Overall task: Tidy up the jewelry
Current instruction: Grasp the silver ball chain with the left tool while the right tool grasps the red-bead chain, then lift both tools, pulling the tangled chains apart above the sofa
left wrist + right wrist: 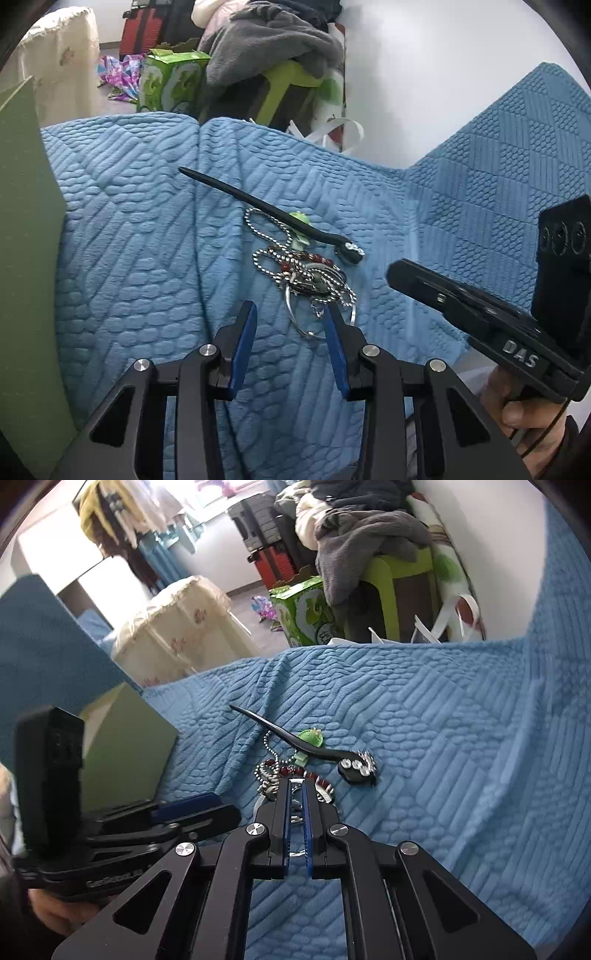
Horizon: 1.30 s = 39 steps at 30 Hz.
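A tangled jewelry pile [314, 280] lies on the blue quilt [129, 221]: a silver ball chain [266, 221], a red bead bracelet [314, 257], a green charm [300, 218] and silver hoops [295, 317]. A black hair stick [258, 205] with a rhinestone head lies across its far side. My left gripper [291, 306] stands open just short of the pile, nothing between its blue pads, its right fingertip beside the hoops. My right gripper [296, 781] is shut over the pile [295, 771]. Silver bits show in the slit between its pads; whether one is pinched I cannot tell.
A green panel [26, 258] stands at the quilt's left side. Past the quilt's far edge are a green carton [170, 81], a green stool under grey clothes [273, 40] and a white wall. A hand [524, 402] holds the right gripper's handle.
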Each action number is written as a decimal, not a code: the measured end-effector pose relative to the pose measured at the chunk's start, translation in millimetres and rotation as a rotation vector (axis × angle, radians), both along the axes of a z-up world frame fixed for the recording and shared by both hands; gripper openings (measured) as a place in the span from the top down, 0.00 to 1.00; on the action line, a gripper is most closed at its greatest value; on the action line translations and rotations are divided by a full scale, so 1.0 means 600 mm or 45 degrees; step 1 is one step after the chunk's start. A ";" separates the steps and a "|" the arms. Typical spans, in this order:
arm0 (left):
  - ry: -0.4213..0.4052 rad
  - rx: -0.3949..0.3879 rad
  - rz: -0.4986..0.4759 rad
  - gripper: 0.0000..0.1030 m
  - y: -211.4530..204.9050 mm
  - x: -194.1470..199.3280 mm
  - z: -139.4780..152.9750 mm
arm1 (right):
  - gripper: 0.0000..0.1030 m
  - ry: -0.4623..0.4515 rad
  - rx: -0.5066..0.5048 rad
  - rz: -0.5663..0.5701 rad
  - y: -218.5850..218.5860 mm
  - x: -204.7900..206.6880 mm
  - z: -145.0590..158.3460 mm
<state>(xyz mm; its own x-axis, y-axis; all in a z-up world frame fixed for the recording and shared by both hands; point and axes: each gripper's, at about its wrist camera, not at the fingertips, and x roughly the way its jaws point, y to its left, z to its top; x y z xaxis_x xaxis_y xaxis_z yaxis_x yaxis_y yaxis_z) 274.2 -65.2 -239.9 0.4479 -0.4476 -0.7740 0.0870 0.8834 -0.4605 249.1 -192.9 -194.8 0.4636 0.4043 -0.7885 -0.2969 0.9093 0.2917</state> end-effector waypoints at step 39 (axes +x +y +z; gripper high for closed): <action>-0.168 0.043 0.013 0.99 -0.023 0.021 0.117 | 0.94 0.033 -0.043 -0.113 -0.027 0.008 -0.016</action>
